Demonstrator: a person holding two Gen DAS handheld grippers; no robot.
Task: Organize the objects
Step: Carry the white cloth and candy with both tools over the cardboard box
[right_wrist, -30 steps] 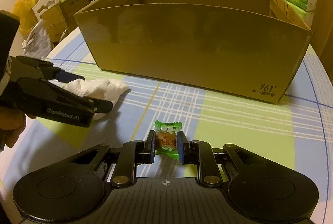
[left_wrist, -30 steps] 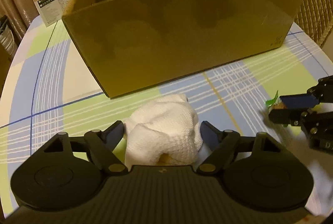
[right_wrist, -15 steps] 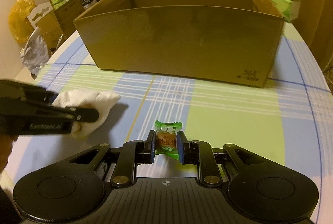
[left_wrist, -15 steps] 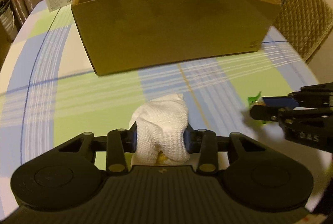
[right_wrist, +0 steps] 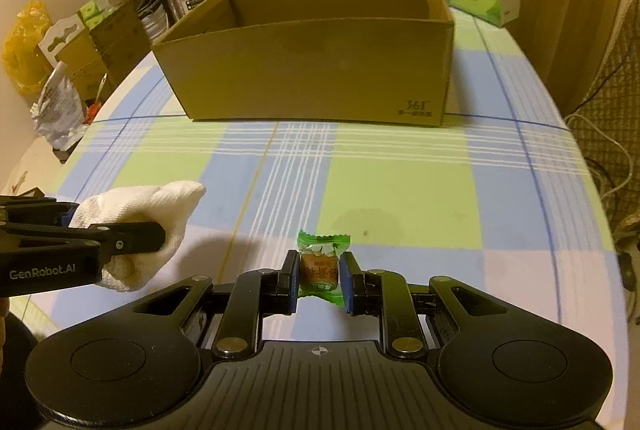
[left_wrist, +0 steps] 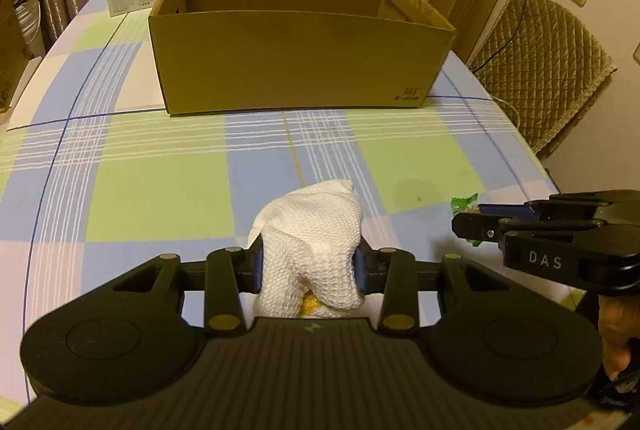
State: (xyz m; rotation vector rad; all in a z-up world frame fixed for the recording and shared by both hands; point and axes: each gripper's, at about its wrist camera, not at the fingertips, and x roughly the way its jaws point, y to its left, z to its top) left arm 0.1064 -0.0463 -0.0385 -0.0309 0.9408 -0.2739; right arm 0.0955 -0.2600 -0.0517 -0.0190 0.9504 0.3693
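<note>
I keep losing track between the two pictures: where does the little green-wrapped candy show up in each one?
Left wrist view: the candy peeks out at the right edge, mostly hidden by the right gripper.
Right wrist view: low centre, pinched in that gripper.
Shared landmark: the cardboard box behind.
</note>
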